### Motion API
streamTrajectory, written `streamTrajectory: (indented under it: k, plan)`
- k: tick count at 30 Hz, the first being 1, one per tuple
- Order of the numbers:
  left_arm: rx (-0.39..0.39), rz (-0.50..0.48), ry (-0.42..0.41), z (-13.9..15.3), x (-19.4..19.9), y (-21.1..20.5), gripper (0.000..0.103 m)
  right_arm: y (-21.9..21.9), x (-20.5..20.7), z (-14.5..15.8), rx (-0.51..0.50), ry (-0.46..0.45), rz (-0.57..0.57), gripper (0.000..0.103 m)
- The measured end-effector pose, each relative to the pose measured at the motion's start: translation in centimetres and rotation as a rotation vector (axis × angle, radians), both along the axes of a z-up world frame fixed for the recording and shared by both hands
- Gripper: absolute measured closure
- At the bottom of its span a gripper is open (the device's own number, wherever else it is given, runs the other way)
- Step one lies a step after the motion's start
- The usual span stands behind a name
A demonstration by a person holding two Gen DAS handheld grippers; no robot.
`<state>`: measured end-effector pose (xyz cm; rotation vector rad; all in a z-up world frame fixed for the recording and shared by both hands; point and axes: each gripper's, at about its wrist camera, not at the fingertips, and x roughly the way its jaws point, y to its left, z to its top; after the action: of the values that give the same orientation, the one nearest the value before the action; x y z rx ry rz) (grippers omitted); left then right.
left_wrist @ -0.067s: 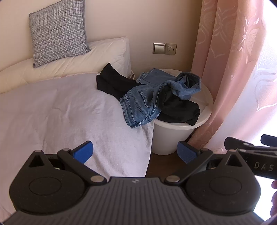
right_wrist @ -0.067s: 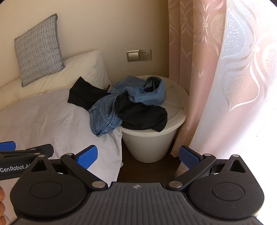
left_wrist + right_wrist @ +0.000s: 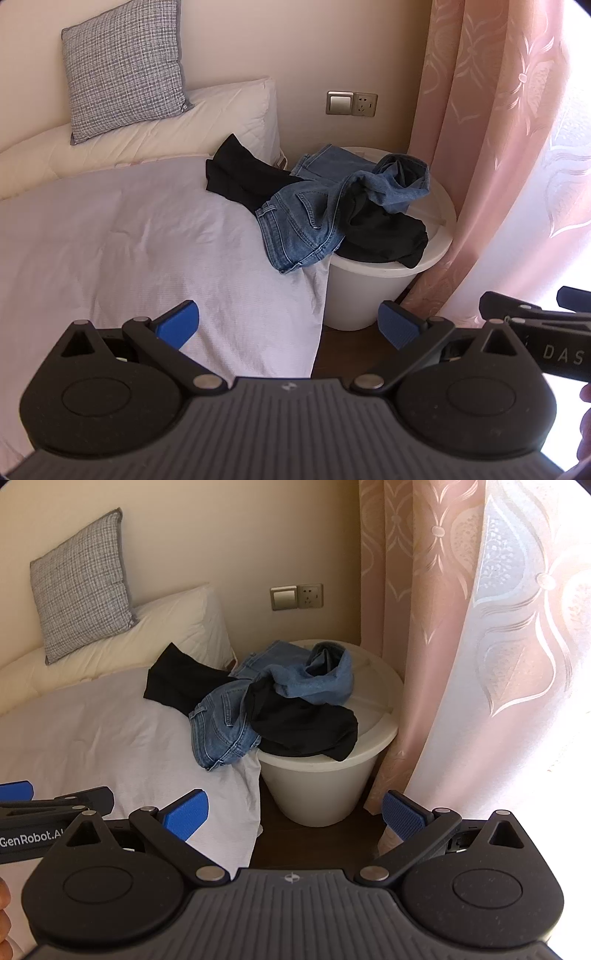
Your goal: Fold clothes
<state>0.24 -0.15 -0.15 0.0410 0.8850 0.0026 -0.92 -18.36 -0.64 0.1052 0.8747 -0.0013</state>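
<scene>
Crumpled blue denim jeans (image 3: 306,225) and black garments (image 3: 384,236) lie heaped unfolded across the bed's (image 3: 129,240) far right corner and a white round bin (image 3: 369,291). Left hand-held gripper (image 3: 288,325) and right hand-held gripper (image 3: 295,812): jaws apart, empty, well short. Judged next: reach and grip one garment.

My left camera sits just behind my left gripper (image 3: 288,325) and looks down along its fingers over the bed (image 3: 122,251), well back from the heap of clothes (image 3: 321,214) at 12 o'clock. My right camera rides behind my right gripper (image 3: 295,812), aimed the same way from a spot further right, with the white tub (image 3: 325,775) near 12 and the curtain (image 3: 480,646) close at 2 o'clock. Both views share the pillow (image 3: 125,70), the wall socket (image 3: 297,596), clothes and tub. Each catches the other gripper at its edge: at 3 o'clock for the left, 9 o'clock for the right.
</scene>
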Motion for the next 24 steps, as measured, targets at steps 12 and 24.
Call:
streamTrajectory:
  k: [12,24]
  plan:
    - [-0.001,-0.021,0.007,-0.1,1.0,0.2,0.001,-0.1,0.7,-0.5,-0.001,0.006,-0.009,0.000]
    - [-0.007,-0.021,0.006,-0.2,1.3,0.6,0.001,0.2,1.2,-0.6,-0.004,0.007,-0.008,0.000]
